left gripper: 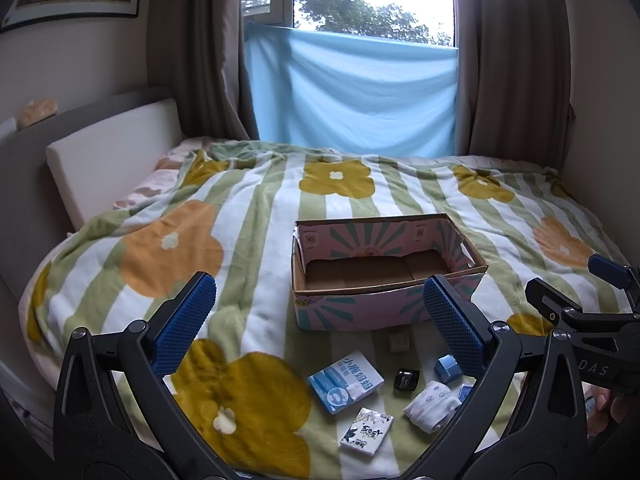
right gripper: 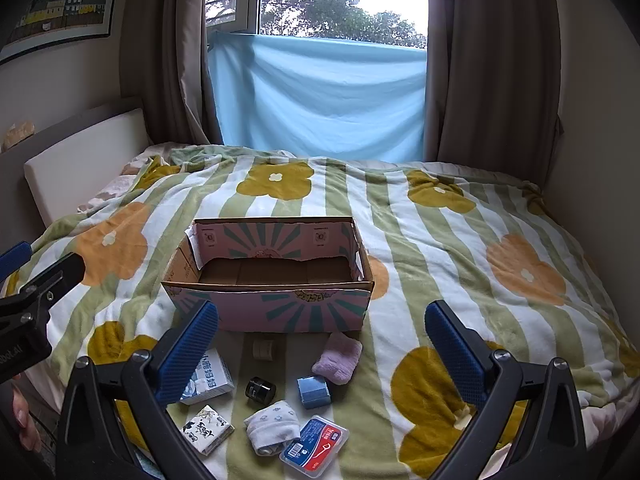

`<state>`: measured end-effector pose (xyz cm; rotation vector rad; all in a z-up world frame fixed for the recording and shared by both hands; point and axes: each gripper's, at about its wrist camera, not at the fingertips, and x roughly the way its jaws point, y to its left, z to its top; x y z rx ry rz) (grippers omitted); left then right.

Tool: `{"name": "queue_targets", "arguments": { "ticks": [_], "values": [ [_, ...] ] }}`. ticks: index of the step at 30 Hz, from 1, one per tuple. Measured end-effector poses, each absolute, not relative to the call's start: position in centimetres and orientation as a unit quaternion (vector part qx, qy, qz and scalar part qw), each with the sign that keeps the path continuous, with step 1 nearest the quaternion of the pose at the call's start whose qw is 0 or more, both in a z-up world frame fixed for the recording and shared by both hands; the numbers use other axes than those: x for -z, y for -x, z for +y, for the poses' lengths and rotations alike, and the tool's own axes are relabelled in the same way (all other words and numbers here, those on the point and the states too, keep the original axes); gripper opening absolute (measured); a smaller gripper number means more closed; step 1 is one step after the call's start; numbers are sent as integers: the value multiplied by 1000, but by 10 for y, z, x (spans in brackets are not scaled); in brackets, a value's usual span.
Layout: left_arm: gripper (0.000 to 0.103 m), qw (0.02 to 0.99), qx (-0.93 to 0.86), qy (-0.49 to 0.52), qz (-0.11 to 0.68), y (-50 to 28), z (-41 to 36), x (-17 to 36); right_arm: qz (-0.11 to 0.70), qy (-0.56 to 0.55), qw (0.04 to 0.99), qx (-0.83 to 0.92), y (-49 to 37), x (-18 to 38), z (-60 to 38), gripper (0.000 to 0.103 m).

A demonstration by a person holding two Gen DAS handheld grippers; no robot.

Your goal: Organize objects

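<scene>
Setup: I've got a gripper in each hand, hovering over the bed with its flower blanket [right gripper: 460, 248], nothing started yet as far as I can tell.

Left gripper [left gripper: 320, 328]: wide open, not holding anything.

Right gripper [right gripper: 322, 344]: same deal, spread wide with nothing between the pads.

Box [right gripper: 272, 280]: open cardboard box, centre of both frames, looks bare inside. Long axis runs left-right across the frame.

Stuff to sort: all in the lower middle of the frame, on the near side of the box. Blue-white carton [right gripper: 208, 376], tissue pack [right gripper: 208, 430], black jar [right gripper: 260, 387], rolled socks [right gripper: 274, 426], small blue box [right gripper: 314, 391], red-blue plastic case [right gripper: 314, 446], lilac cloth [right gripper: 338, 358], tape roll [right gripper: 264, 349].

Key relation: everything sits below and ahead of my fingers, between me and the box, so I reckon it's reach down, then carry forward. Carton and tissue pack lie toward the left gripper; the cloth, blue box and case are nearer the right one.

Hard to see: in the left view my right finger covers the plastic case almost entirely, and the cloth doesn't show at all. In the right view my left finger cuts off part of the carton. Can't read the small labels.
</scene>
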<state>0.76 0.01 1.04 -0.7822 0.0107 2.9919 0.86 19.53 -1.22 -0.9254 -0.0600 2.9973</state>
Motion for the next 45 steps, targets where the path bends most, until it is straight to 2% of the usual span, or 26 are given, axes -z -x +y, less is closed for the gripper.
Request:
{"name": "queue_targets", "arguments": {
  "ticks": [45],
  "values": [
    [103, 26, -964, 263, 0, -8, -1, -6, -20, 290, 7, -957, -13, 13, 199, 103]
  ]
}}
